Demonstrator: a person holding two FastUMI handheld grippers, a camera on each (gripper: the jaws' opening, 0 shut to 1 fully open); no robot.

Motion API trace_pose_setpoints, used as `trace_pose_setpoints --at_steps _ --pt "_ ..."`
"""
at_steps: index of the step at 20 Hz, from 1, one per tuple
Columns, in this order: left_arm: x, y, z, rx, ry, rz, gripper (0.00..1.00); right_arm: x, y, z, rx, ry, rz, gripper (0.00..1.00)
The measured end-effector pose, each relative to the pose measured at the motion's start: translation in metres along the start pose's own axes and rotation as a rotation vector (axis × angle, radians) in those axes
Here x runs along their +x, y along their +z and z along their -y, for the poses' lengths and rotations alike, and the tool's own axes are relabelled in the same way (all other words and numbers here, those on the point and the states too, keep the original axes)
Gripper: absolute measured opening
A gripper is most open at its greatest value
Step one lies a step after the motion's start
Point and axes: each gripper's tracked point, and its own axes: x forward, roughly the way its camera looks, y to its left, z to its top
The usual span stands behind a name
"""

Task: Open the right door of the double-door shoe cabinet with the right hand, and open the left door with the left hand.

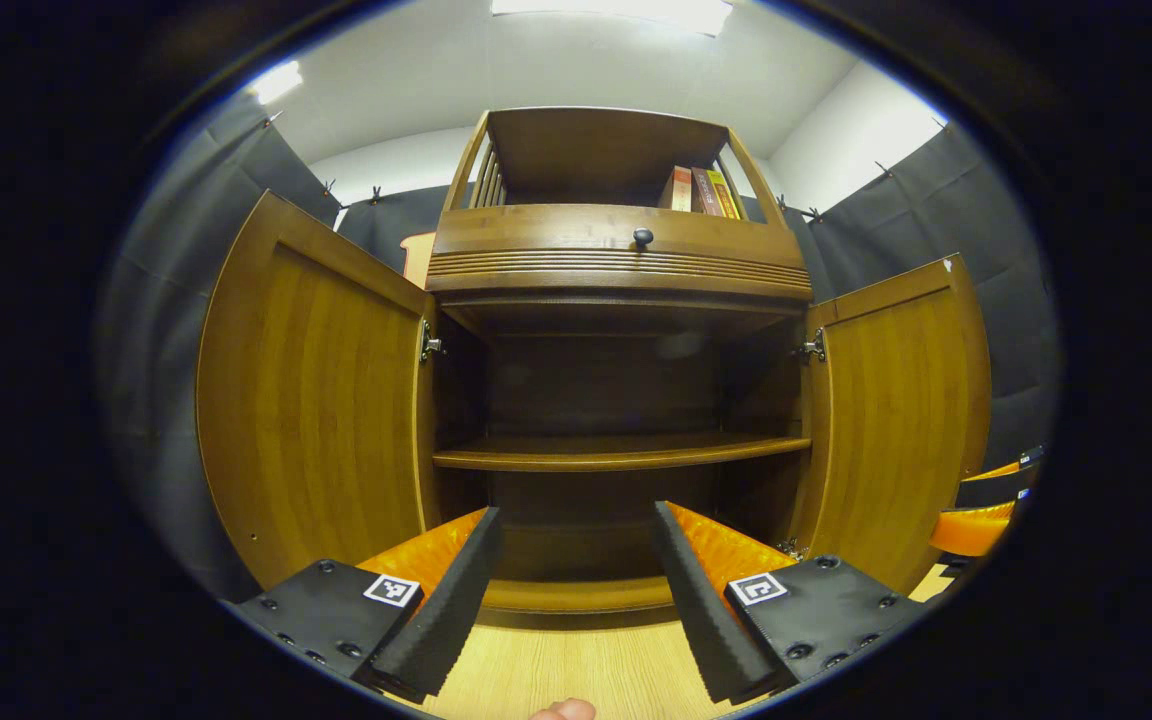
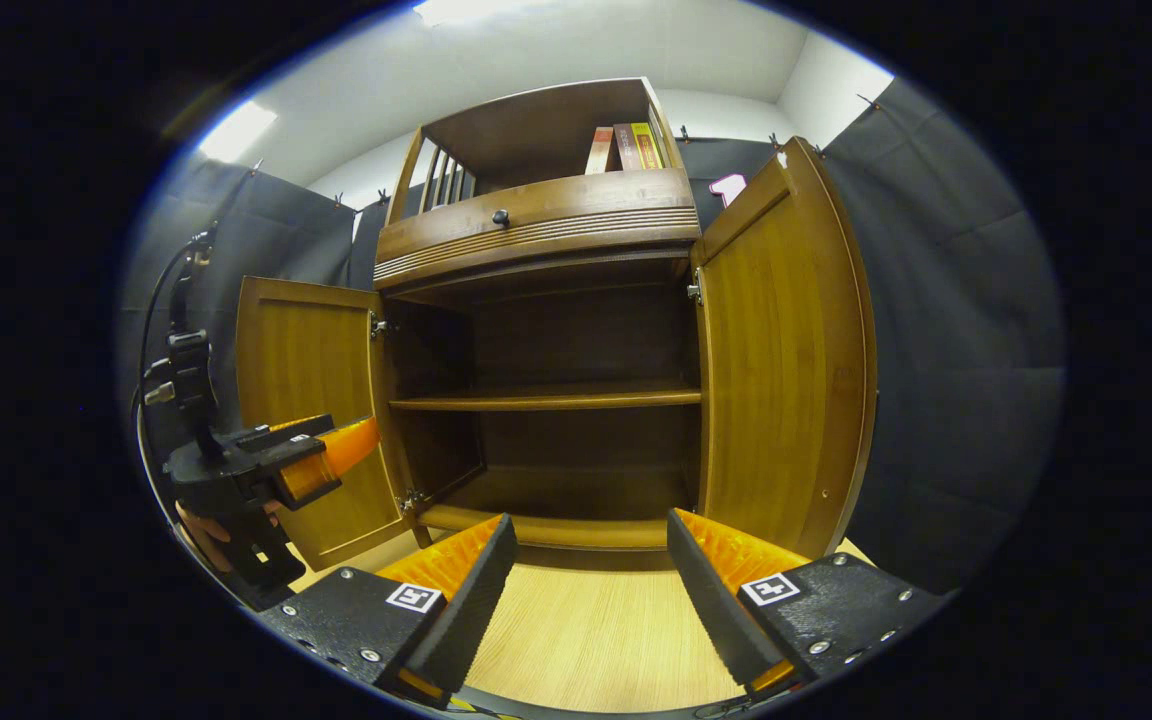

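Doors of smooth brown wood stand flung wide

The shoe cabinet stands directly on a pale wood-grain floor, its base plinth meeting the boards. Inside, a single middle shelf spans the full width and lies bare, as does the bottom board beneath it. Above the drawer front, the open top shelf carries a few books standing upright at its right end, leaning against the side rail.
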Motion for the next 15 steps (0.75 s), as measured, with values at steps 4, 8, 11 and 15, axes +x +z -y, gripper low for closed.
trace_pose_setpoints --at_steps 4,8,11,15 --pt "-0.0003 0.0018 -0.0014 0.009 0.004 0.003 0.95 0.0008 -0.0003 0.0011 -0.008 -0.003 0.0 1.0" --pt "0.0007 0.0029 -0.001 0.017 0.004 0.008 0.95 0.0018 -0.0008 0.0019 -0.008 -0.004 0.0 1.0" --pt "0.0015 0.0011 0.0004 0.024 0.001 0.005 0.95 0.0028 -0.0011 0.002 -0.001 -0.006 -0.001 1.0" --pt "0.0036 0.0022 0.0002 0.023 -0.001 0.007 0.95 0.0037 -0.0009 0.0031 -0.002 -0.009 0.0 1.0"
